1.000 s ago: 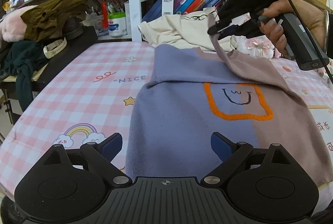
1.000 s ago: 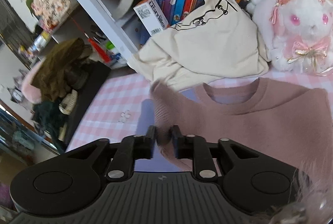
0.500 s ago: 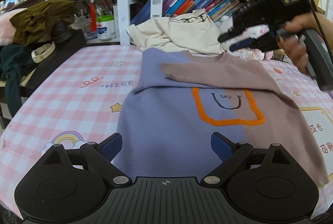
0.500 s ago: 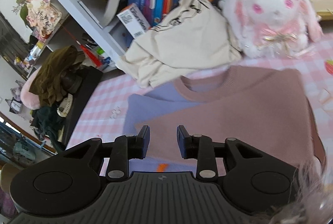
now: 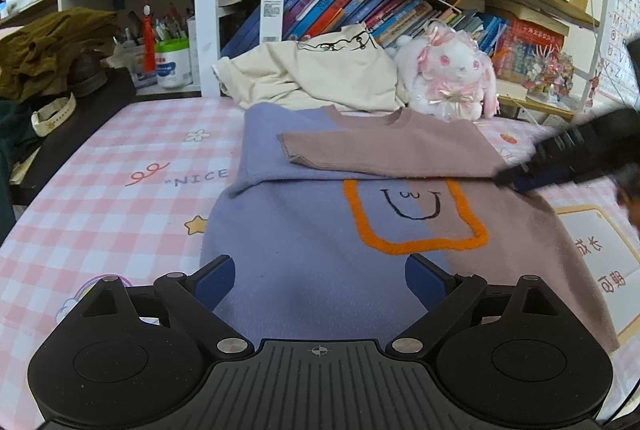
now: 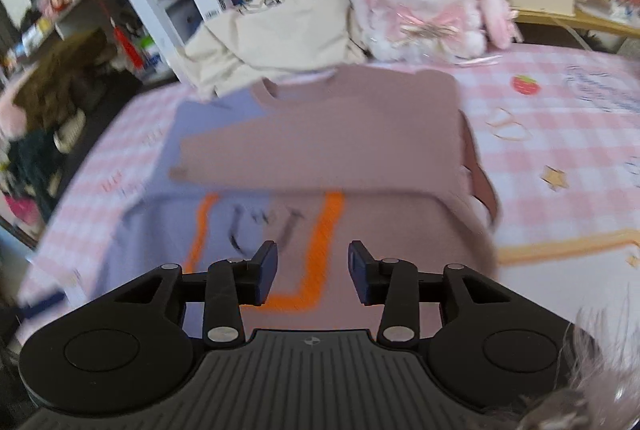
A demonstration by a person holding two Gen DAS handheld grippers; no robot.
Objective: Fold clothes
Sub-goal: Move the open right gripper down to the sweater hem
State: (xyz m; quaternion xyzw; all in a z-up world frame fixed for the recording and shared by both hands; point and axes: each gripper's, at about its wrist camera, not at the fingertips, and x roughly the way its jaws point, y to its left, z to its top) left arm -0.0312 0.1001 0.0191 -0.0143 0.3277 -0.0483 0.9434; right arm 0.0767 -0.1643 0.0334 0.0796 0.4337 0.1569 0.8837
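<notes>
A sweater, half lavender and half dusty pink, with an orange square and a smile on it [image 5: 360, 230], lies flat on the pink checked cloth [image 5: 120, 214]. Its pink sleeve [image 5: 384, 150] lies folded across the chest, cuff to the left. My left gripper [image 5: 320, 278] is open and empty over the lavender hem. My right gripper [image 6: 312, 266] is open and empty above the orange square; the sweater [image 6: 320, 150] is blurred there. In the left wrist view the right gripper [image 5: 508, 180] sits low at the sweater's right shoulder.
A cream shirt [image 5: 316, 74] and a white plush rabbit [image 5: 448, 70] lie behind the sweater against a bookshelf [image 5: 360, 6]. Dark clothes and a watch [image 5: 52, 114] pile on a black stand at left. A yellow-framed card [image 5: 600, 250] lies to the right.
My right gripper let go of the pink sleeve, which now lies flat across the chest. It opened wider and drew back down to the right. My left gripper stayed open over the hem.
</notes>
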